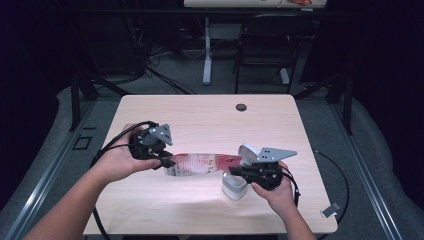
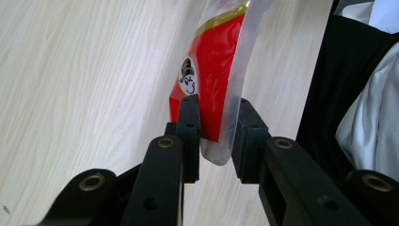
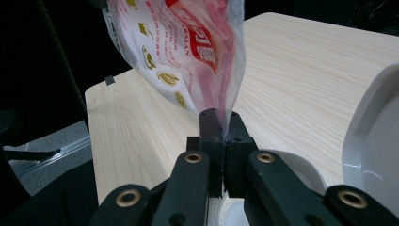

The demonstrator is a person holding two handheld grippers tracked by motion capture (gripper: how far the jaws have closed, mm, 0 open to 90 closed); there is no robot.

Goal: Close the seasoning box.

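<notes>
Here, packet (image 1: 200, 163): a clear plastic snack packet with red and white print, stretched out lengthwise above the table between the two grippers, near the front half of the tabletop.
Packet print: in the left gripper view (image 2: 214, 70) the end showed a red panel with a gold band and a small cartoon face; in the right gripper view (image 3: 188, 52) it showed white film with red lettering and small gold emblems.
Left gripper (image 1: 162, 161): it sat at the packet's left end; in its own view (image 2: 217, 136) the jaws stood a little apart with the packet's clear edge between them, the left jaw against the red film and a narrow gap on the other side, so a firm grip could not be confirmed.
Right gripper (image 1: 239, 170): it sat at the packet's right end; in its own view (image 3: 225, 132) the jaws were pressed together on the thin end of the packet.
Left hand (image 1: 120, 160): wrapped around the left gripper's body, forearm coming in from the lower left.
Right hand (image 1: 275, 192): held the right gripper from below and behind, near the front right of the table.
Container (image 1: 233, 186): a white tub stood on the table just under the right gripper, its white lid (image 1: 248, 152) tipped up behind the jaws; in the right gripper view its rim (image 3: 301, 165) and lid (image 3: 371, 155) lay close to the right.
Table (image 1: 200, 120): light wood top, with a small dark round hole (image 1: 241, 107) near the far edge.
Chair (image 1: 270, 42): a dark chair stood on the floor beyond the table.
</notes>
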